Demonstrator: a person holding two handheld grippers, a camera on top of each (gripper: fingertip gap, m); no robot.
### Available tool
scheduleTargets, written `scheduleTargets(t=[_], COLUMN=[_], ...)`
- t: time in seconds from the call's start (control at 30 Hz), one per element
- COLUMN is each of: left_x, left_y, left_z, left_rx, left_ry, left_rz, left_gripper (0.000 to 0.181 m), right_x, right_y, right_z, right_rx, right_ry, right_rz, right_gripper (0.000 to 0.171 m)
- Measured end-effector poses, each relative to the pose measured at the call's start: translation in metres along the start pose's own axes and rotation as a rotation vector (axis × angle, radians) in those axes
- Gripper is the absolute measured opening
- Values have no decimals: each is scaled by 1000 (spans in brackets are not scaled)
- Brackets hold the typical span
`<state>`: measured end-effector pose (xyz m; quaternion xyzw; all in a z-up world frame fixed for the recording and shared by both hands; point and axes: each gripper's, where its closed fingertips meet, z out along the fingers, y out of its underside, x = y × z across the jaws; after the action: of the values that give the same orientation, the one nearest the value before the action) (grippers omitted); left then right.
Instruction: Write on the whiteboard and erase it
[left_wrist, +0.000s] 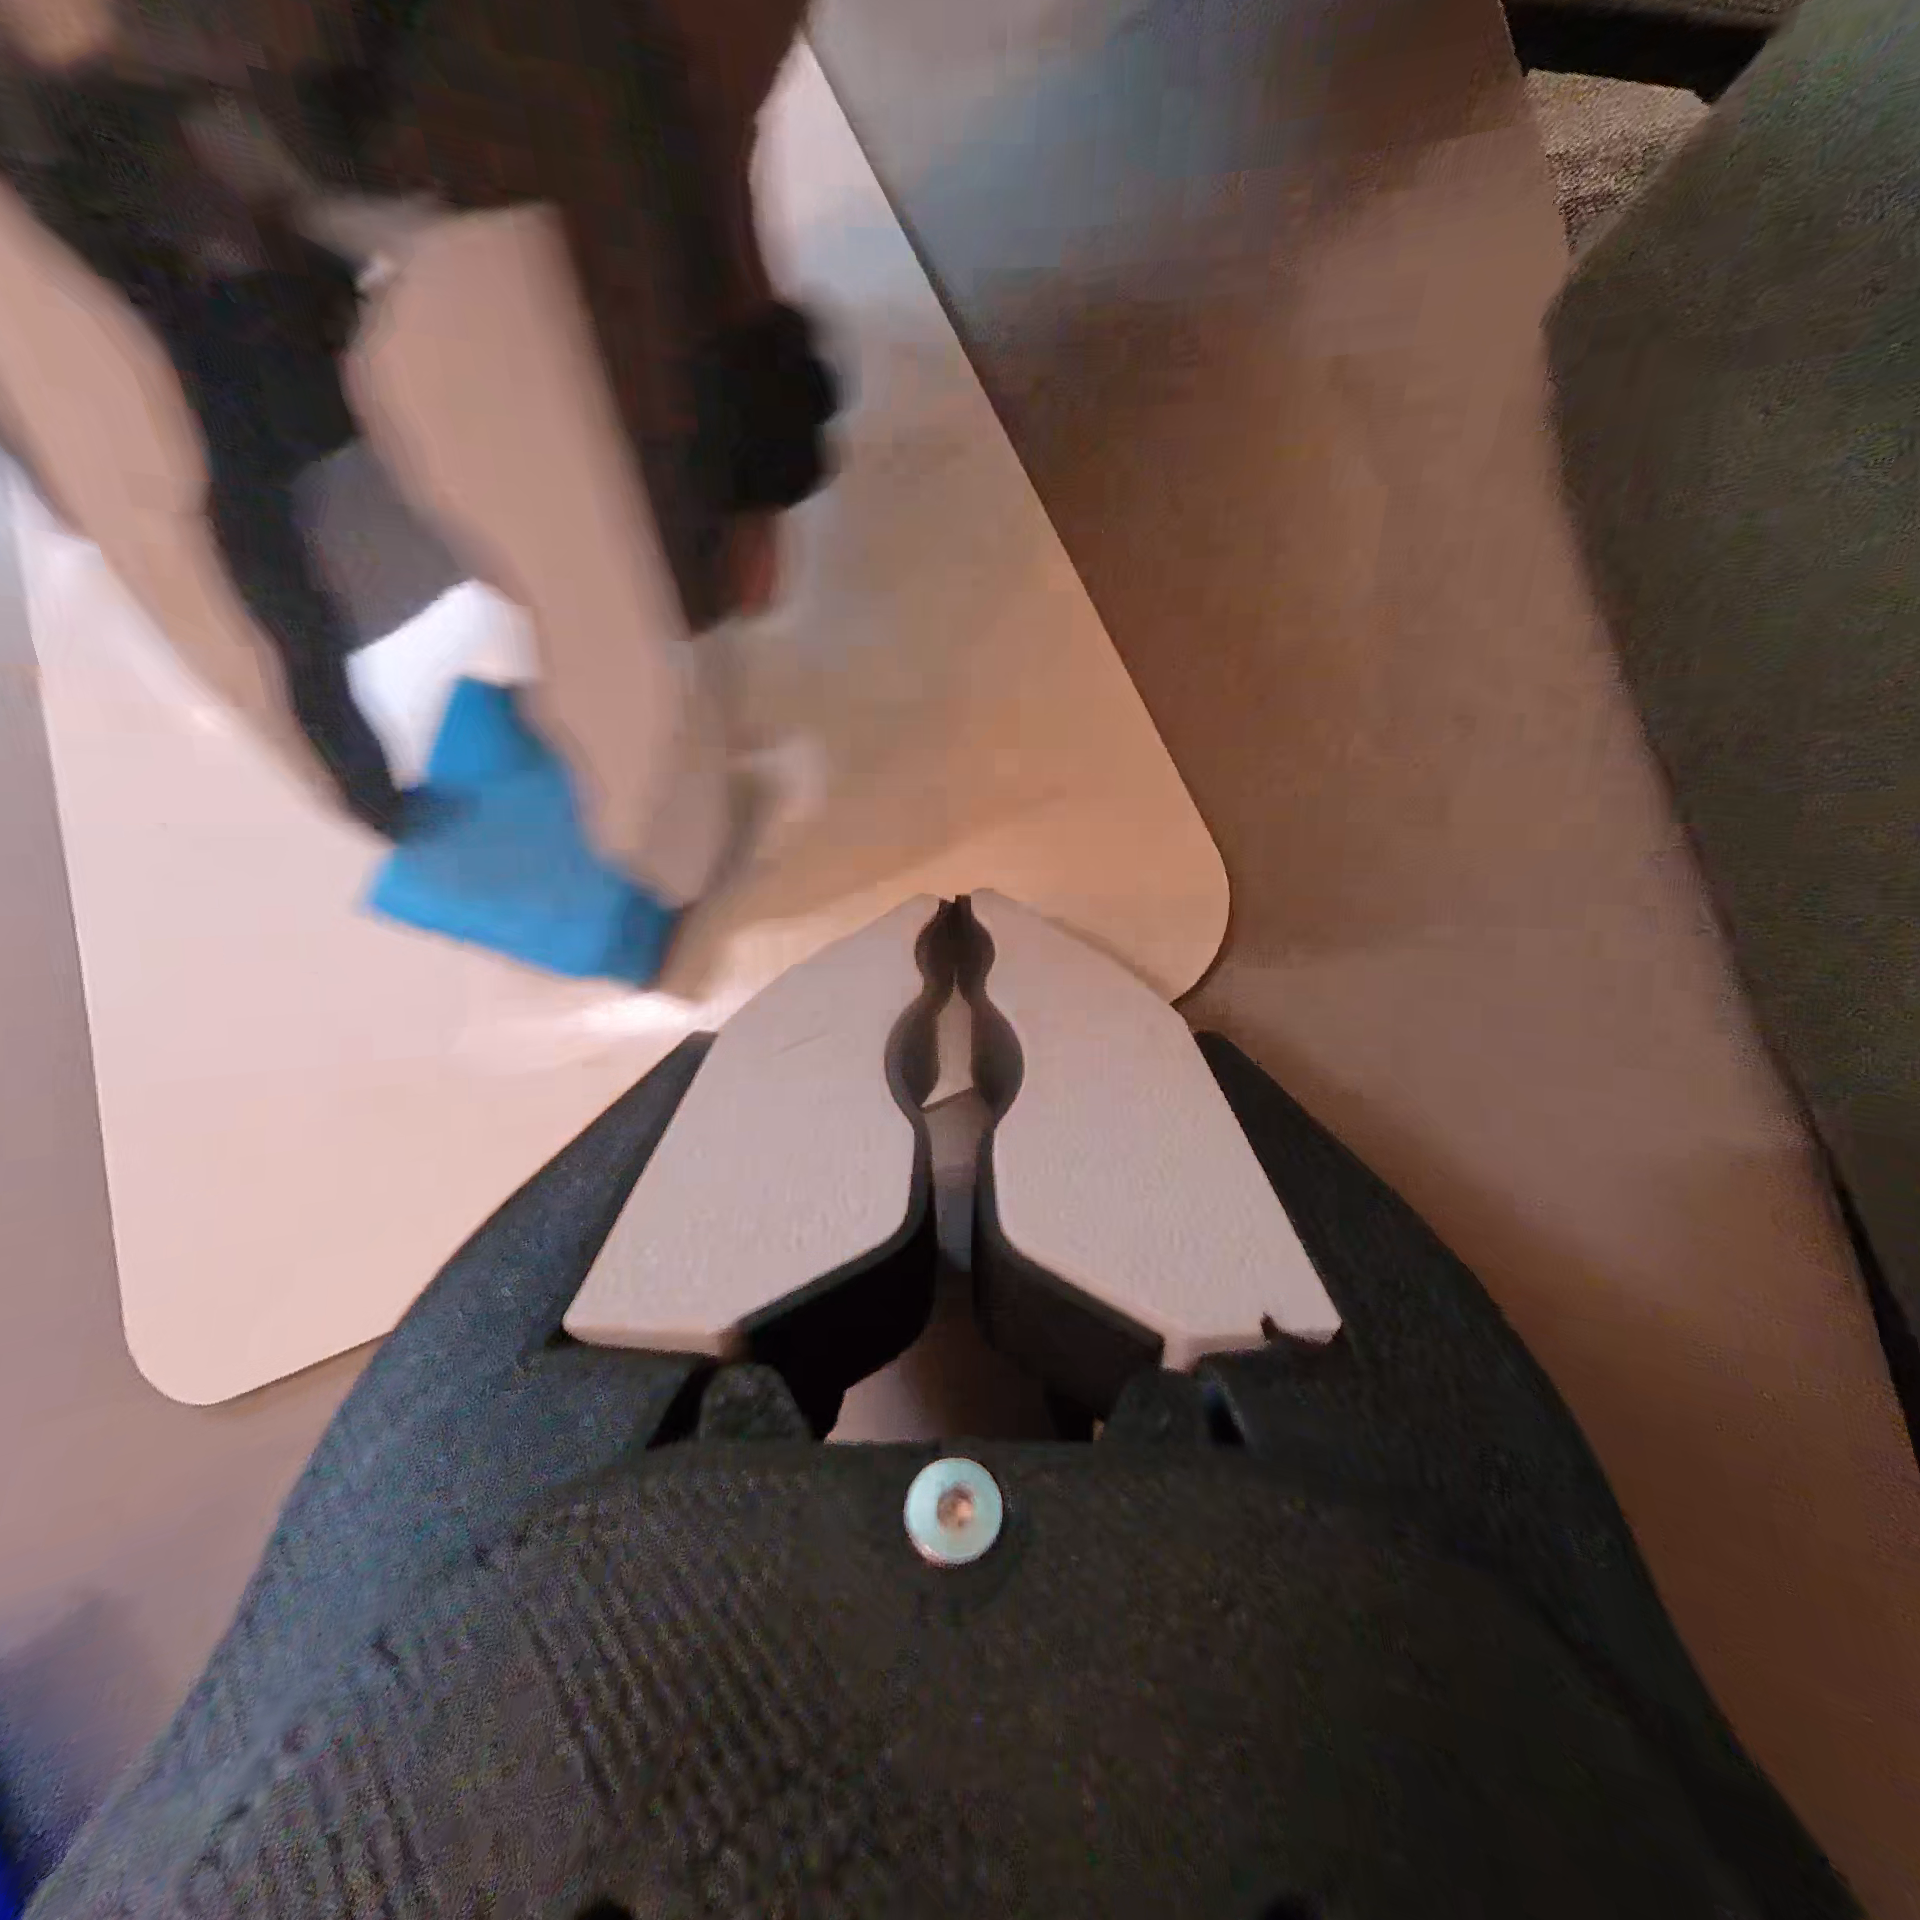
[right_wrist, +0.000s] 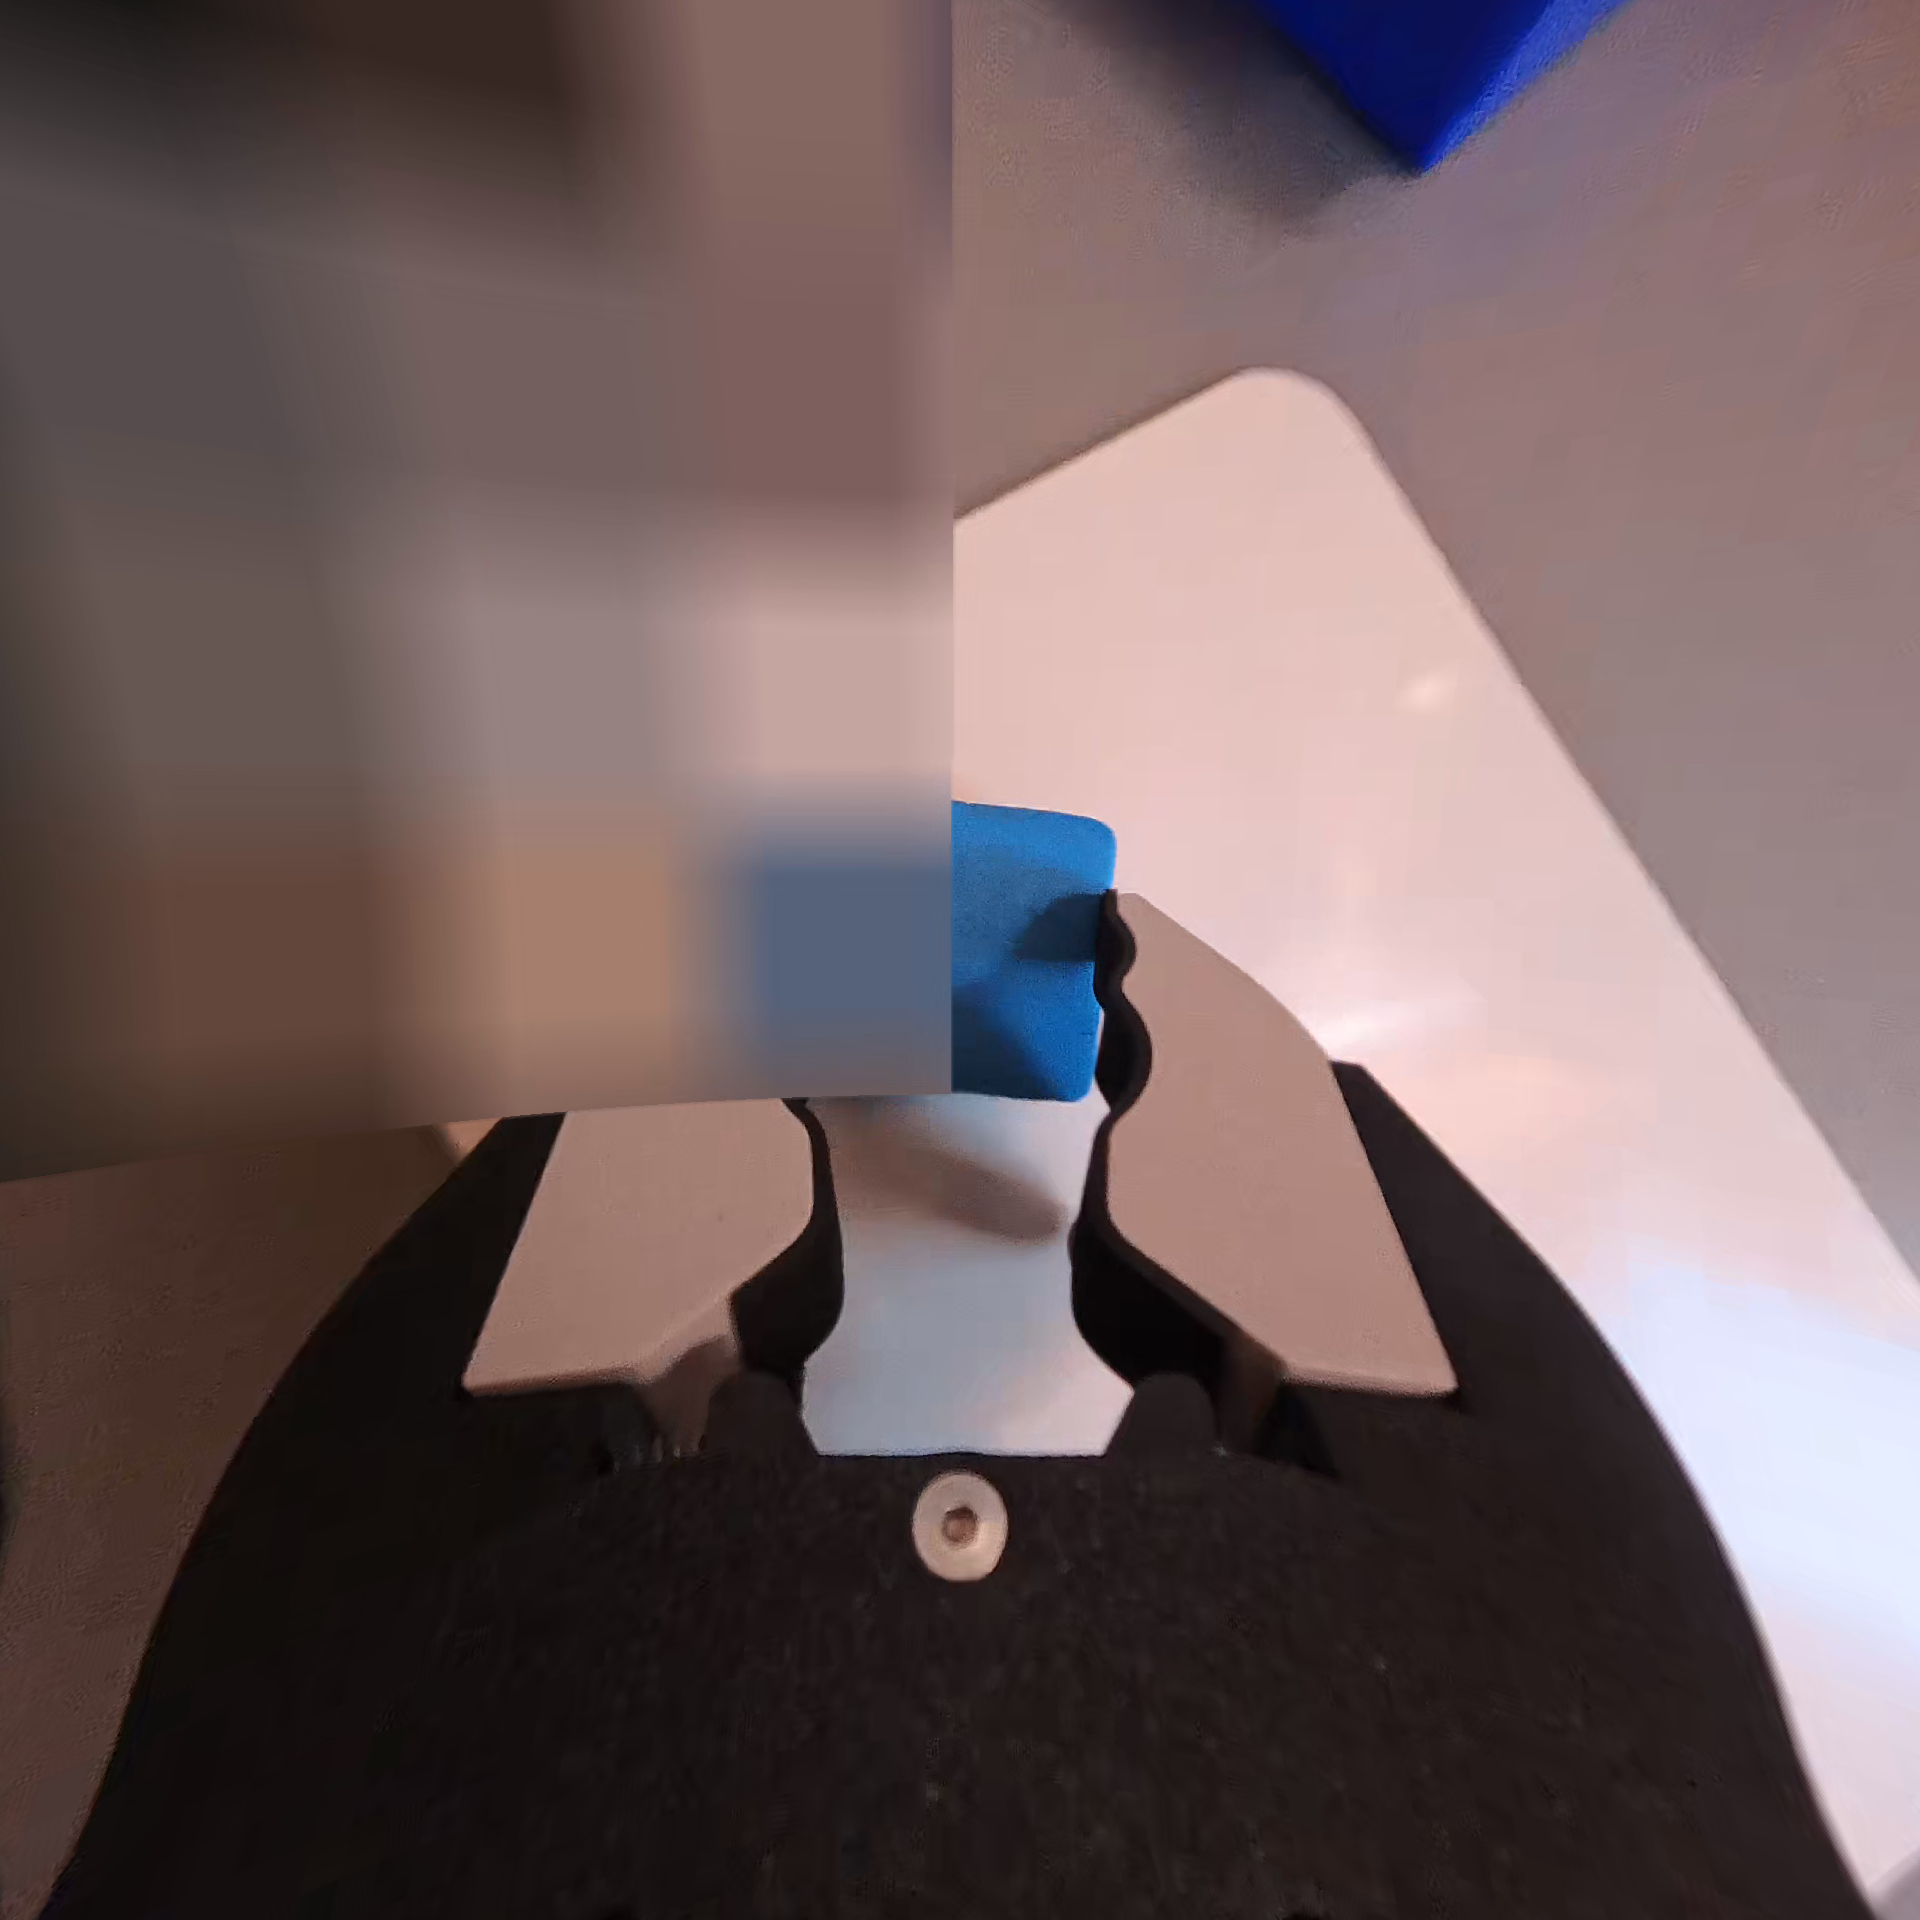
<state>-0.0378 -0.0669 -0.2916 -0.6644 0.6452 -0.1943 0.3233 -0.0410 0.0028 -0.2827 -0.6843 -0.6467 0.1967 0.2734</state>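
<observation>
Your right tool (right_wrist: 977, 997) grips the blue eraser (right_wrist: 1029, 956), flat on the whiteboard (right_wrist: 1351, 727) mid-frame; its long axis is blurred. Your left tool (left_wrist: 958, 906) is closed and empty at the board's corner on the counter (left_wrist: 1351, 727).

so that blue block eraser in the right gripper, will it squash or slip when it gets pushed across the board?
The blue block eraser looks like matte foam with rounded corners, so it probably gives a little under the right gripper and weighs little. Its matte face likely resists slipping. The glossy white whiteboard shows reflections, so the block should glide easily.
</observation>
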Motion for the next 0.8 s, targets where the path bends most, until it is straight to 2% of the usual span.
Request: scheduleTargets(t=[0.07, 0.17, 0.2, 0.23, 0.3, 0.37, 0.4, 0.43, 0.47, 0.53, 0.6, 0.67, 0.73, 0.8], left_x=[0, 1, 0, 0, -4, -6, -7, -7, -7, -7, -6, -6, -6, -5], left_y=[0, 1, 1, 1, 2, 3, 4, 4, 4, 3, 4, 4, 4, 4], left_z=[-1, -1, -1, -1, -2, -3, -3, -3, -3, -3, -4, -4, -4, -4], left_rx=[0, -2, -4, -6, -6, -6, -10, -13, -14, -15, -12, -8, -5, -4], left_ry=[-3, -6, -10, -15, -26, -21, -25, -29, -33, -40, -38, -33, -25, -22], left_rz=[2, 1, 1, -2, -23, -50, -54, -52, -46, -29, -27, -29, -34, -38], left_gripper=[0, 0, 0, 0, 0, 0, 0, 0, 0, 0, 0, 0, 0, 0], right_x=[10, 122, 140, 137, 90, 17, -7, -12, 5, 78, 141, 148, 126, 128], right_y=[27, 111, 135, 145, 129, 94, 81, 78, 85, 116, 141, 120, 78, 59], right_z=[-21, -77, -95, -103, -95, -74, -68, -66, -70, -86, -99, -81, -49, -35], right_rx=[3, -13, -31, -51, -60, -48, -50, -56, -59, -21, -42, -78, -67, -82], right_ry=[36, 340, 386, 385, 310, 171, 148, 156, 179, 271, 374, 323, 222, 203], right_rz=[44, 421, 505, 514, 410, 245, 144, 86, 128, 389, 499, 435, 274, 186], right_gripper=[52, 51, 51, 51, 51, 51, 51, 51, 51, 51, 51, 52, 51, 52])
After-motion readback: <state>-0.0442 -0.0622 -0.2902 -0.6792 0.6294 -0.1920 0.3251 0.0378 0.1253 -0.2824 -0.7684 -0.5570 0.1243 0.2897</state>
